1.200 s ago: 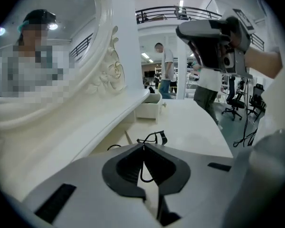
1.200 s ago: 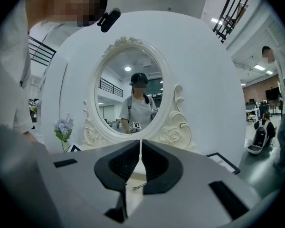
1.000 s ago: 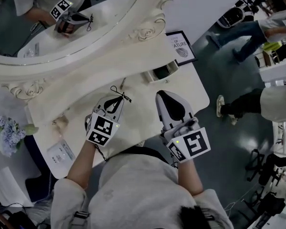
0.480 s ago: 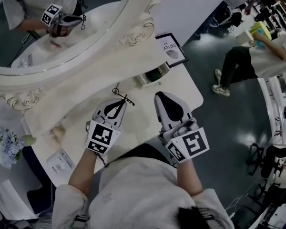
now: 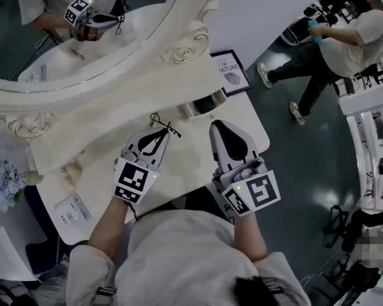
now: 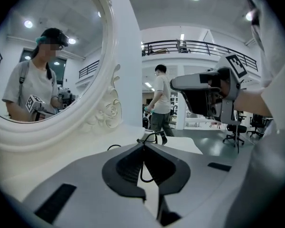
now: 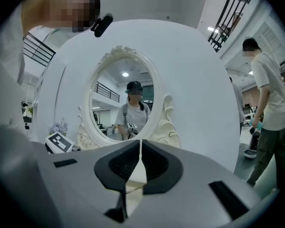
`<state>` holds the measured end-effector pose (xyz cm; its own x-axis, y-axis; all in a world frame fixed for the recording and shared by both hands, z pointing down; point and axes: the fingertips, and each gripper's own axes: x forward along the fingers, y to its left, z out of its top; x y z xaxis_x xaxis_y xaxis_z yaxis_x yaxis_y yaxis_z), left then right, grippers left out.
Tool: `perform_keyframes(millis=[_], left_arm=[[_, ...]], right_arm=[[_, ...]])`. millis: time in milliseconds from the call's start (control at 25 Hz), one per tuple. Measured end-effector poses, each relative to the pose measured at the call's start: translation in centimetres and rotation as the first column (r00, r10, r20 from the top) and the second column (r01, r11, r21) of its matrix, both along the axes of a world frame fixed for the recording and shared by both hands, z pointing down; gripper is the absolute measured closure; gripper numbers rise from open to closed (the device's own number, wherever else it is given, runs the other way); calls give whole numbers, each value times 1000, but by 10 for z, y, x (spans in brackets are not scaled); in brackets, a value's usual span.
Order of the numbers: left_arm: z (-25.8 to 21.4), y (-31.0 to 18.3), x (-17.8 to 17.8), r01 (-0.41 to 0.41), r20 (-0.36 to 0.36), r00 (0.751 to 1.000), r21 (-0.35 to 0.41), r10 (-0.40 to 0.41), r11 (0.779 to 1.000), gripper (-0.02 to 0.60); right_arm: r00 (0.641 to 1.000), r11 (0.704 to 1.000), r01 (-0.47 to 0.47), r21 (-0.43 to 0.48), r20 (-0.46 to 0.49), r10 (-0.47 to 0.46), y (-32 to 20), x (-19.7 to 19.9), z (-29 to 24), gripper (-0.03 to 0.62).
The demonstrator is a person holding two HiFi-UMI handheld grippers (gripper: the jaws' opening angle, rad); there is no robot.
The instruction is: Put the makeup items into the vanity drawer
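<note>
Head view showed both grippers held side by side, apart, low over the white vanity top [image 5: 186,166]. The left gripper [image 5: 158,136] had its jaws pressed together, a thin black cord [image 5: 161,123] looped at their tips. The right gripper [image 5: 218,129] was clenched too, with nothing between its jaws; through its own view [image 7: 140,144] only bare tabletop showed below them.

Just ahead of the right gripper, near the back edge, sat a small open tray [image 5: 204,102]. Its contents were too small to tell, so no makeup could be made out there. The drawer could not be seen: the person's torso [image 5: 179,260] covered the vanity's near edge.

An oval mirror [image 5: 83,37] in a carved frame [image 5: 191,43] rose behind the top. A framed picture [image 5: 232,69] leaned at the far right corner. Blue flowers [image 5: 3,180] and a printed card [image 5: 70,209] lay to the left. A bystander [image 5: 332,40] stood well apart on the floor.
</note>
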<state>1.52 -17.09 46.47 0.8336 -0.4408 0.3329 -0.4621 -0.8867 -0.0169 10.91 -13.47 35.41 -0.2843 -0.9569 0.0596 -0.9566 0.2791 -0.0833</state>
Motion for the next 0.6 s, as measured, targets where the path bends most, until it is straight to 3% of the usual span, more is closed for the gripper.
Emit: perform_keyframes(millis=[320,600], left_arm=[[-20,-11,36,114,-37,993,16,-113,993,561],[-17,-15,72,207,-32,977,-39,-209,977,561]], right_arm=[[996,995,95,14,-6,-94,-4,31,-8,566],[989,989,145,26,-3,-145,-4,64,-12,566]])
